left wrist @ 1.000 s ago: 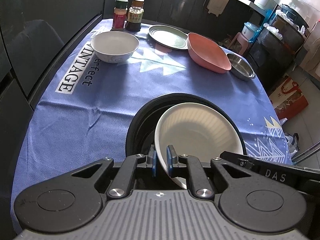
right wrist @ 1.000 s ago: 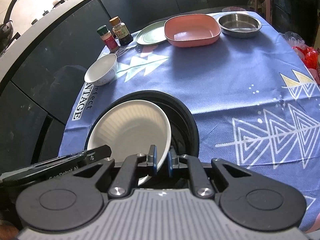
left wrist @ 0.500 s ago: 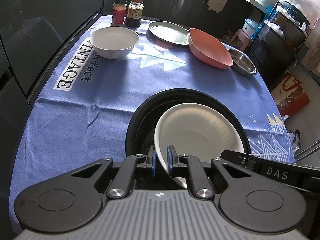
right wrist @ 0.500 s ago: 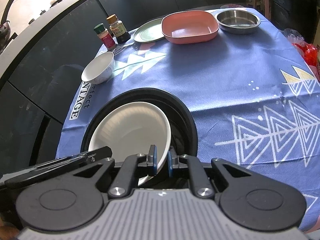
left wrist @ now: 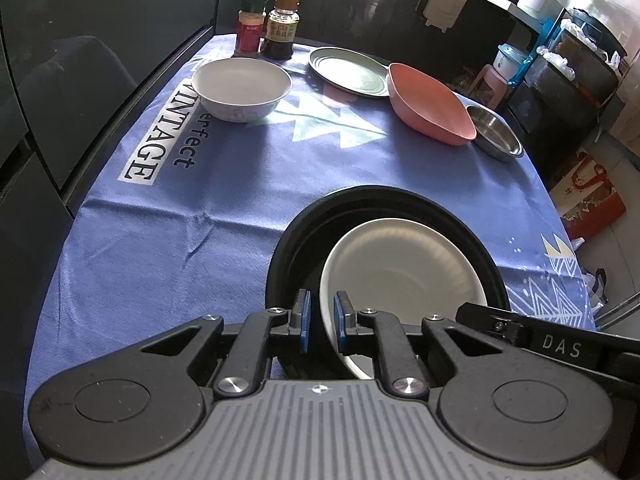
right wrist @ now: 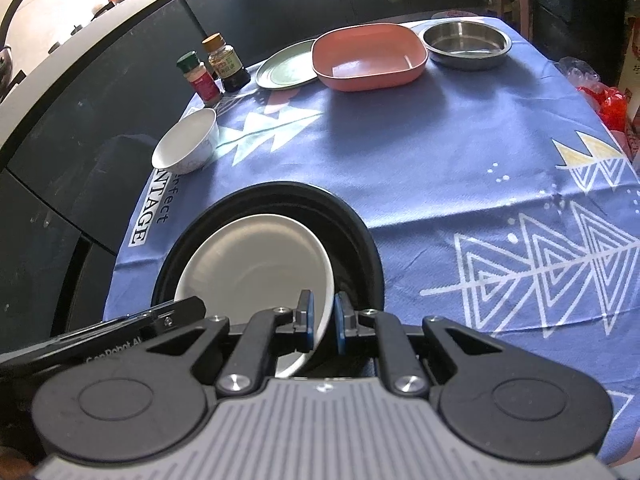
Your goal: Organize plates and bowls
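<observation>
A white plate (left wrist: 400, 272) lies inside a wide black plate (left wrist: 288, 256) near the table's front edge. My left gripper (left wrist: 320, 320) is shut on the white plate's left rim. My right gripper (right wrist: 322, 322) is shut on the same white plate (right wrist: 256, 264) at its right rim, over the black plate (right wrist: 360, 248). A white bowl (left wrist: 242, 88) stands at the far left, a green plate (left wrist: 348, 72) at the back, with a pink square dish (left wrist: 428, 104) and a steel bowl (left wrist: 494, 132) to its right.
A blue patterned cloth (left wrist: 180, 220) covers the table. Two spice jars (left wrist: 266, 26) stand at the back edge. Dark cabinets run along the left. A stool and shelves with clutter stand past the table's far right.
Both grippers with the white plate have drawn slightly back and up from the far dishes. The grip on the plate is the same.
</observation>
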Available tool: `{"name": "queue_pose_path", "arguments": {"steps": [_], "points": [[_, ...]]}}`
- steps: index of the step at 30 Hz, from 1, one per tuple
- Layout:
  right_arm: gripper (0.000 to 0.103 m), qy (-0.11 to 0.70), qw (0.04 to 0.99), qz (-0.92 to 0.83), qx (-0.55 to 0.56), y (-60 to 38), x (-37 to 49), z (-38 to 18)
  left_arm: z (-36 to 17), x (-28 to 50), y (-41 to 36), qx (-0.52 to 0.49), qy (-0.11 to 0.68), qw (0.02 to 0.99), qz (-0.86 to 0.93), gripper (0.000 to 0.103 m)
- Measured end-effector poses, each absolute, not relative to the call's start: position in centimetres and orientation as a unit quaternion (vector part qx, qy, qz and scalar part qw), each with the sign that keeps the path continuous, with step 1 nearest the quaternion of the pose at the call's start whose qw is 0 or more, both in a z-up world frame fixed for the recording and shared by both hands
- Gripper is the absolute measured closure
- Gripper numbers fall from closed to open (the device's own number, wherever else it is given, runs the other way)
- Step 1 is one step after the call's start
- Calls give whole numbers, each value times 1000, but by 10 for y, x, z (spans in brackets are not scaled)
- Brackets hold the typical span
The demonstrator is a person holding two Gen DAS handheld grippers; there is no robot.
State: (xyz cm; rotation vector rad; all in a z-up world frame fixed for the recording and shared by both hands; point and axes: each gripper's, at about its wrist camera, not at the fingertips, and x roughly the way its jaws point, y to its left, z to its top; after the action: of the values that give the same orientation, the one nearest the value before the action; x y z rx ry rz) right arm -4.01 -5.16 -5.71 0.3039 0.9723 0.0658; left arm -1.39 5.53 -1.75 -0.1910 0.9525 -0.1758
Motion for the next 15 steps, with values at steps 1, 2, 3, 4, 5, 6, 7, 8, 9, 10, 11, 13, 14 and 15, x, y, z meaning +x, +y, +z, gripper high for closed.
{"name": "queue_pose_path", "arguments": {"steps": [1,2,3,4,5,6,7,8,9,10,11,13,14,15], "points": [[0,465,873,31,145,-52,-40,-57,-17,-14,56,-92,457,881,-84,92],[0,465,873,31,144,-51,-40,-57,-17,-14,56,-92,457,881,-84,92],[0,464,873,31,144,-51,-40,-57,-17,-14,56,-92,457,881,-84,92],[0,464,874,31,143,-51,-40,-56,-17,-14,56,-93,457,880,-85,92],[0,463,874,30,143,-51,-41,-56,-17,-15,56,-94,457,881,-85,92],[0,463,874,29,143,-51,-41,-56,-17,-15,56,-94,457,881,-85,92],[0,462,875,28,143,-52,-41,-55,-17,-15,57,-94,457,881,-85,92],[0,460,876,27,143,-53,-41,-55,-16,-15,57,-94,456,881,-85,92],[0,459,877,26,143,-53,-41,-54,-16,-15,58,-95,456,881,-85,92],[0,457,877,25,144,-54,-41,-53,-15,-16,58,-95,454,882,-85,92],[0,456,878,24,144,-55,-41,-52,-15,-16,58,-95,454,882,-85,92],[0,454,879,23,145,-56,-41,-51,-13,-16,60,-98,452,883,-85,92],[0,453,879,23,145,-56,-41,-50,-12,-17,60,-99,450,883,-86,92],[0,452,879,22,146,-57,-40,-50,-10,-17,61,-101,449,884,-86,92]]}}
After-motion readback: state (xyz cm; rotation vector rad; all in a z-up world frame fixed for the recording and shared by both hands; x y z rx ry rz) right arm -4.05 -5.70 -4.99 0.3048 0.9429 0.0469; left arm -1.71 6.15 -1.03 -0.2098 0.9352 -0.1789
